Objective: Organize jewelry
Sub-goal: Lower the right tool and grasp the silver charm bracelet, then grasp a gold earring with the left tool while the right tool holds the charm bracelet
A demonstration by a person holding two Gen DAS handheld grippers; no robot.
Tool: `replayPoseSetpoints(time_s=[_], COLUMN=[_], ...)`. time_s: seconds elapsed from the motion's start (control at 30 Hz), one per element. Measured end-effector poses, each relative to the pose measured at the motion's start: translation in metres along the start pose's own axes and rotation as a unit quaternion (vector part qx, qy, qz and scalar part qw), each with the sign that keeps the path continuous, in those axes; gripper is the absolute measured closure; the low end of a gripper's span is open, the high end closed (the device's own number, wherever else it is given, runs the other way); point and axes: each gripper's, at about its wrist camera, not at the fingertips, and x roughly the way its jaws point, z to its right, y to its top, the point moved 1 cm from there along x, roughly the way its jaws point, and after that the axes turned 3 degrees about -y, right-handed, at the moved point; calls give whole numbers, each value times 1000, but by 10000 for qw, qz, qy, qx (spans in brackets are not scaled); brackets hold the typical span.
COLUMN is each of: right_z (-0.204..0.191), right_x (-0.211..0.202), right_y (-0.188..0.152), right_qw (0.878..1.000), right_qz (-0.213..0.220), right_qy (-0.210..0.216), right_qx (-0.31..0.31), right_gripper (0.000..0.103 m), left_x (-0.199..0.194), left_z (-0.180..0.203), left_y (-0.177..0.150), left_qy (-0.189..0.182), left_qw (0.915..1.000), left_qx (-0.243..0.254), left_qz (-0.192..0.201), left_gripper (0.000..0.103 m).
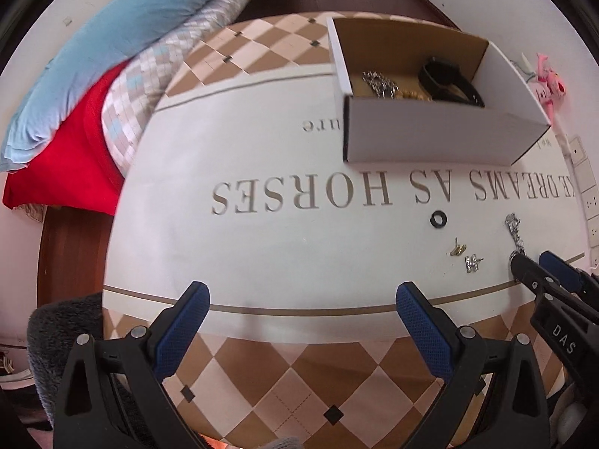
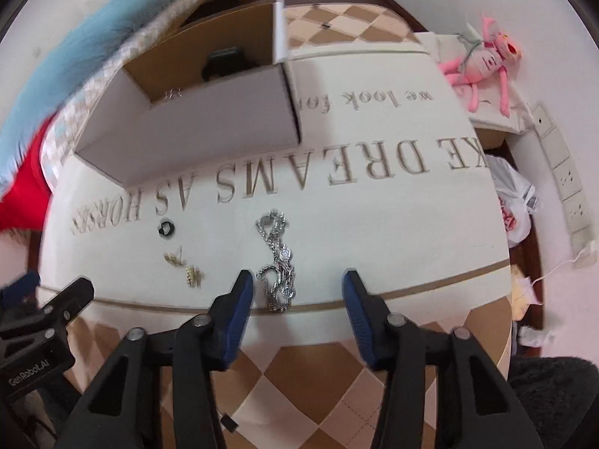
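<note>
Left gripper (image 1: 302, 295): jaws spread wide and empty, poised over bare cream cloth on the table (image 1: 262, 247). Ahead of it and to its right stands the open cardboard box (image 1: 430, 138), holding a silver chain piece (image 1: 380, 82), gold beads (image 1: 411, 94) and a black band (image 1: 449, 78). Right of its right finger lie, loose on the cloth, a black ring (image 1: 438, 219), a gold earring (image 1: 458, 249) and a silver earring (image 1: 472, 263).

Right gripper (image 2: 298, 284): jaws parted, neither pad pressing on anything. The silver chain bracelet (image 2: 277, 258) lies on the cloth between and just ahead of the fingertips, its near end beside the left blue pad (image 2: 239, 310) and clear of the right pad; whether it touches the left pad cannot be told. To this gripper's left lie the earrings and the ring; the box stands ahead-left. A pink plush toy (image 2: 483, 63) lies far ahead to its right.
</note>
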Motion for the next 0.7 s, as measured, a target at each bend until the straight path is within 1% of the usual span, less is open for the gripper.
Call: replayPoseSetpoints(time_s=[0.07,0.1,0.23,0.27,0.37,0.4,0.43,0.47,0.53,0.63,0.7], right_z=[-4,-5,2,6,30,36,40,46,54,64,68], right_x=[1,1,1,0,-11,-16,-19,-22,-26,-26,-23], right_y=[-3,-4,-8,-9,-9,-7,-6,-6,-4,-5,-7], right_qw=[9995,9995,9997,9998,9995,9992,9990,9987,9982,9975,9971], right_qz=[103,114,114,112,157,172,194,220,228,199,137], right_qy=[-225,-226,-170,-143,-49,-22,-24,-32,-34,-65,-77], right_qx=[-175,-199,-122,-56,261,353,408,466,559,672,751], right_gripper=[77,95,96,98,98,98,98,98,98,98,98], left_x=[5,6,8,8,8,8,7,7,8,9,8], left_z=[5,8,20,24,38,46,53,60,71,84,94], left_y=[-1,-1,-1,-1,-4,-5,-5,-6,-7,-5,-3], left_qy=[-37,-52,-244,-357,-711,-819,-888,-938,-1014,-1057,-1011], left_qw=[10000,10000,9996,9993,9973,9963,9956,9950,9940,9932,9934], left_qx=[29,53,78,93,141,204,264,322,394,473,539], left_qz=[-34,-44,-75,-92,-136,-136,-125,-127,-144,-129,-73], left_gripper=[1,1,2,2,2,3,8,11,20,21,21])
